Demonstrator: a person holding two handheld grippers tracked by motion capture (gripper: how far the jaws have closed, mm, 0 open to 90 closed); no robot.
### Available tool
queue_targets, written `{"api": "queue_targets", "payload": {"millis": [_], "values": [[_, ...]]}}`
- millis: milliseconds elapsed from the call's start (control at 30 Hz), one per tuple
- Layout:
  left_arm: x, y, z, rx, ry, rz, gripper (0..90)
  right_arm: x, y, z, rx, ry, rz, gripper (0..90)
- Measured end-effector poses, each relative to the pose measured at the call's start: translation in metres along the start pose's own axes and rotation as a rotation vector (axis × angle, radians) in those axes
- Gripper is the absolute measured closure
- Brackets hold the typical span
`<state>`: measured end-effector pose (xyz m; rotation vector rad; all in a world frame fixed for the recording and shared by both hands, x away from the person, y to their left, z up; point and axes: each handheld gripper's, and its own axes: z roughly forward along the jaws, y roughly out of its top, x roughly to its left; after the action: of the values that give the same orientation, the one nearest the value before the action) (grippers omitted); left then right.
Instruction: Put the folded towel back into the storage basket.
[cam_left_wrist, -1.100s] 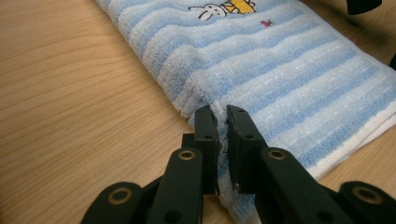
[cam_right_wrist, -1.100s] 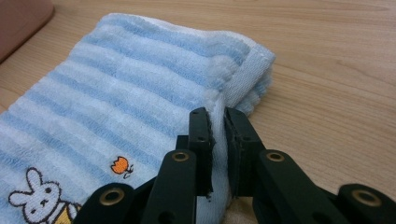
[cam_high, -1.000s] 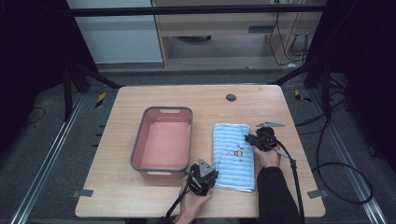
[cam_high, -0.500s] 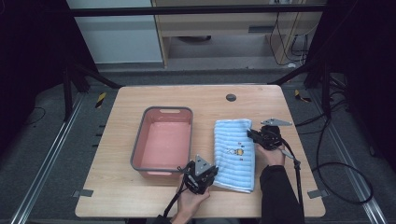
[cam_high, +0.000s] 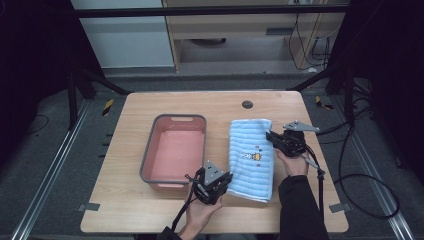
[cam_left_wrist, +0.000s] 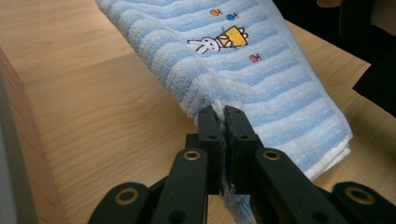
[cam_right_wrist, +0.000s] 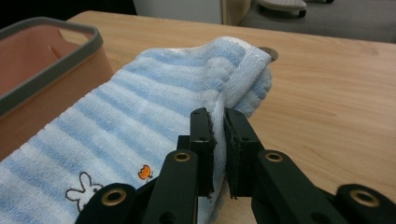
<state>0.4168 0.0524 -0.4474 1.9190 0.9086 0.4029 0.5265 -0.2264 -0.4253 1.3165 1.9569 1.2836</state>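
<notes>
A folded blue-and-white striped towel (cam_high: 250, 157) with a small rabbit print lies on the wooden table (cam_high: 125, 120), to the right of a pink basin. My left gripper (cam_high: 226, 184) is shut on the towel's near left edge; in the left gripper view its jaws pinch the cloth (cam_left_wrist: 261, 70), which rises off the table there. My right gripper (cam_high: 270, 136) is shut on the towel's right edge near the far end; the right gripper view has that edge (cam_right_wrist: 154, 93) clamped between the jaws and lifted.
A pink basin with a grey rim (cam_high: 150, 150) stands empty just left of the towel, close to my left gripper. A dark round hole (cam_high: 247, 104) marks the table's far side. Cables trail off the right edge.
Both grippers have risen a little with the towel's edges in them, so the cloth lifts off the table at each grip. The basin has not moved.
</notes>
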Motion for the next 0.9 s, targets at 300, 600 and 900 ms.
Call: {"api": "queue_targets", "payload": {"millis": [300, 600, 900], "values": [[0.002, 0.017, -0.017, -0.031, -0.004, 0.020, 86.1, 0.013, 0.023, -0.012, -0.047, -0.012, -0.042, 83.1], [0.007, 0.032, -0.030, -0.067, -0.007, 0.020, 86.0, 0.021, 0.041, -0.021, -0.068, -0.016, -0.058, 83.1], [0.008, 0.047, -0.043, -0.089, 0.000, 0.047, 86.0, 0.027, 0.060, -0.030, -0.096, -0.021, -0.077, 83.2]]}}
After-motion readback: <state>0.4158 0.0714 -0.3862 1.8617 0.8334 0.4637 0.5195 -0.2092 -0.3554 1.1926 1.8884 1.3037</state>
